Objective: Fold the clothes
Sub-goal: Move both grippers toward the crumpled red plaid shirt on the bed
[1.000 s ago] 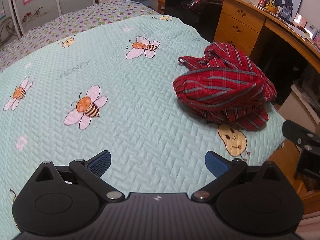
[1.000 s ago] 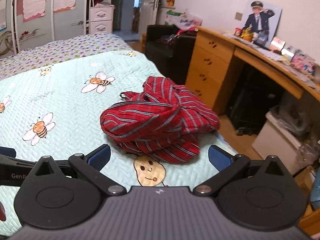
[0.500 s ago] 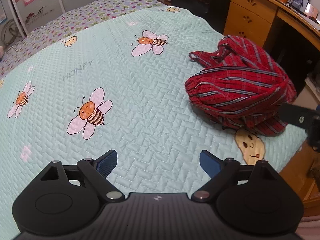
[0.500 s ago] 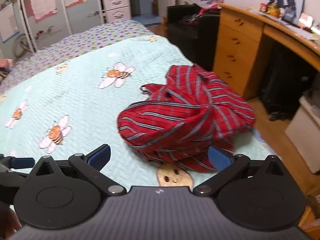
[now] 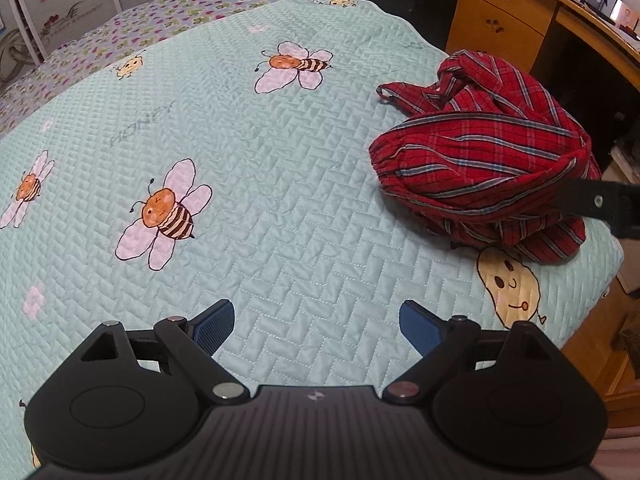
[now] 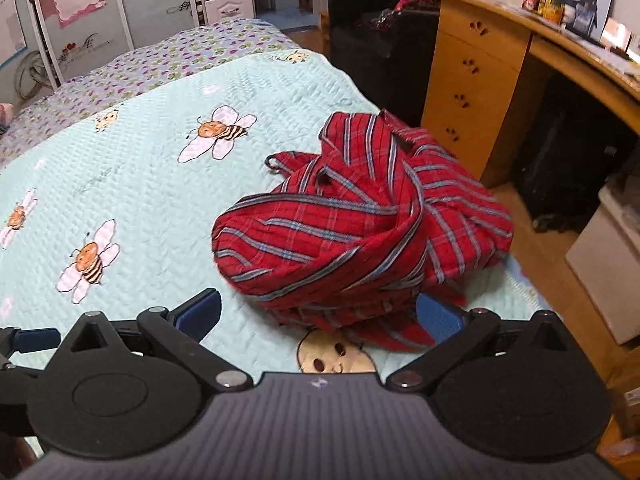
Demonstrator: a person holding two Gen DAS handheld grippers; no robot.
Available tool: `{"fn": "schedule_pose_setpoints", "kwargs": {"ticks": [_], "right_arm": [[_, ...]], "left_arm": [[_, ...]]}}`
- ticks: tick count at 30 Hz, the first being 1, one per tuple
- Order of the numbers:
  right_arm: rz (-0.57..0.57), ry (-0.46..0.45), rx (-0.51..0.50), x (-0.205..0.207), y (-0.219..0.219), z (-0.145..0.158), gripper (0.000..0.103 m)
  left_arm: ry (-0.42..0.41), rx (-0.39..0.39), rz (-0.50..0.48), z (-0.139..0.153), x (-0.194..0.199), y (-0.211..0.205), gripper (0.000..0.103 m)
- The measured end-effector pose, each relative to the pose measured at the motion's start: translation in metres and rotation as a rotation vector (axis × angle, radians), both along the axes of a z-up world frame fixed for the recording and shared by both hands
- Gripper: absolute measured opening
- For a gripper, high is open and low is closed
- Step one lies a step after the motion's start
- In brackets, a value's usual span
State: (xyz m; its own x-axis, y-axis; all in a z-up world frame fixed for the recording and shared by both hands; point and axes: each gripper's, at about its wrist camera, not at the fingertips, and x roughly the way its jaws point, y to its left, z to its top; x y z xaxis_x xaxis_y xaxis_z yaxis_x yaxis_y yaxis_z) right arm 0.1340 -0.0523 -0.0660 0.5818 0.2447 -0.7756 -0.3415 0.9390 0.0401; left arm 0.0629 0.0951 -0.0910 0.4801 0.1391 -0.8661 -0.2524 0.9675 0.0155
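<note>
A crumpled red plaid garment (image 5: 480,160) (image 6: 352,232) lies in a heap near the right edge of a pale green quilted bed cover (image 5: 280,184) (image 6: 132,200) printed with bees. My left gripper (image 5: 316,322) is open over bare quilt, well to the left of the heap, with nothing between its blue pads. My right gripper (image 6: 318,312) is open too, low over the near side of the garment; its right pad (image 6: 438,318) sits at the cloth's front edge without pinching it. Part of the right gripper (image 5: 600,204) shows at the left wrist view's right edge.
A wooden desk with drawers (image 6: 476,92) stands right of the bed, with a black chair (image 6: 372,32) behind it and a white box (image 6: 604,264) on the floor. Wardrobe doors (image 6: 80,12) line the far wall. The bed's right edge (image 5: 592,304) drops off close to the garment.
Both grippers have come closer and lower toward the bed. The right one has drawn up to the garment's near side. The garment has not moved.
</note>
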Motion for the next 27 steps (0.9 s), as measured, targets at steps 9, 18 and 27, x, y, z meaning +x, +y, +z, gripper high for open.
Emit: {"fn": "schedule_pose_setpoints", "kwargs": {"ticks": [9,18,27], "right_arm": [[-0.033,-0.085,-0.045,0.004,0.006,0.013,0.103],[-0.044,-0.117,-0.078,0.005,0.019,0.018,0.103],[-0.038,-0.079,-0.052,0.007,0.022,0.015,0.103]], "left_arm": [[-0.03,-0.026,0.003,0.006,-0.003,0.002,0.093],[-0.041,-0.047,0.011,0.01,-0.006,0.007,0.093],[-0.039,-0.069,0.022,0.006,-0.004,0.01,0.093]]}}
